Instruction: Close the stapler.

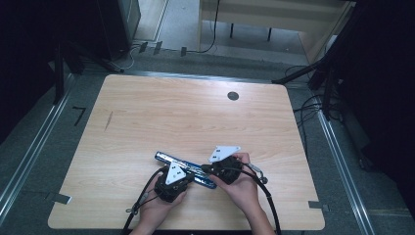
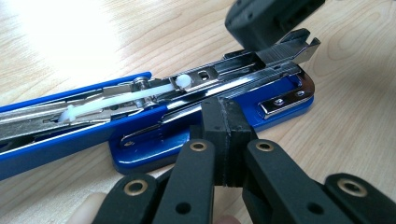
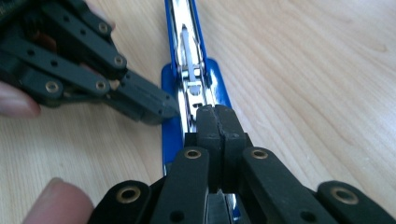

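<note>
A blue stapler (image 1: pixel 166 158) lies opened out flat near the table's front edge, its chrome staple channel (image 2: pixel 224 74) facing up with a white pusher rod (image 2: pixel 116 100) inside. My left gripper (image 2: pixel 226 119) is shut, and its tips press against the side of the blue base (image 2: pixel 154 144). It enters the right gripper view from the upper left, as the left gripper (image 3: pixel 156 109). My right gripper (image 3: pixel 217 121) is also shut, its tips resting on top of the chrome channel (image 3: pixel 194 70) near the base end. In the high view the left gripper (image 1: pixel 187 173) and right gripper (image 1: pixel 205 169) meet at the stapler.
The wooden table (image 1: pixel 195 117) has a round dark grommet (image 1: pixel 233 96) at the back right. Cables trail from both grippers off the front edge. A person's hands (image 1: pixel 244 188) hold the grippers. Dark stands and floor cables surround the table.
</note>
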The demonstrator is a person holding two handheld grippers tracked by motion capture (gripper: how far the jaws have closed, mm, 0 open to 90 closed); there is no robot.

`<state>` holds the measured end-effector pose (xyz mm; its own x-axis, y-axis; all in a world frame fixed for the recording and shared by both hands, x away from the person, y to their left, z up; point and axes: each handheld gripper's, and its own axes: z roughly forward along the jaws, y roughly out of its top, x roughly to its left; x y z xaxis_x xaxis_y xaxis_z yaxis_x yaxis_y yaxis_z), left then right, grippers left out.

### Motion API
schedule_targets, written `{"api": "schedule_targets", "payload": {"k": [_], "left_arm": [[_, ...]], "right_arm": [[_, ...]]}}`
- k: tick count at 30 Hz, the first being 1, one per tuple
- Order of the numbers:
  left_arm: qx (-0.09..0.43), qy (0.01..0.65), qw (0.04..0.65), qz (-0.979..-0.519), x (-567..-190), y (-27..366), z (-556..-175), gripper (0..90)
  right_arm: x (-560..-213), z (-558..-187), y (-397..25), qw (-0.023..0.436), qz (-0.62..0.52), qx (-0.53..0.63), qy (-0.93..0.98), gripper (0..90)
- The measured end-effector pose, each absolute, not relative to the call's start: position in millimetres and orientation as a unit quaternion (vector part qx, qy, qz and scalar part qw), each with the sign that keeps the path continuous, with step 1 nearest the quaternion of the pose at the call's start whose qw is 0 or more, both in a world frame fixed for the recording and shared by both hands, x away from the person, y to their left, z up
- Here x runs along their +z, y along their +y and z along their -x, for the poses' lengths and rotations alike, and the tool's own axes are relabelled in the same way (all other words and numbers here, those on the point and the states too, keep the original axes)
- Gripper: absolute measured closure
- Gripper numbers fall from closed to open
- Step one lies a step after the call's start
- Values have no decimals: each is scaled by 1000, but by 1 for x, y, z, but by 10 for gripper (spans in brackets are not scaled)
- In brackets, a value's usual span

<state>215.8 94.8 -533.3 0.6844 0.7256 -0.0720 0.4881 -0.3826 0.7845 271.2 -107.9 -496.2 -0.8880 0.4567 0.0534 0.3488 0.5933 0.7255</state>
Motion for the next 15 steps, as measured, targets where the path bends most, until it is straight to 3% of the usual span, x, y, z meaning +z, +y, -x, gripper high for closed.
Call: {"api": "schedule_targets", "payload": {"k": [15], "left_arm": [[125, 405, 434, -795, -523, 126, -222, 900]], "right_arm": [[-481, -277, -90, 63, -221, 404, 885, 900]]}}
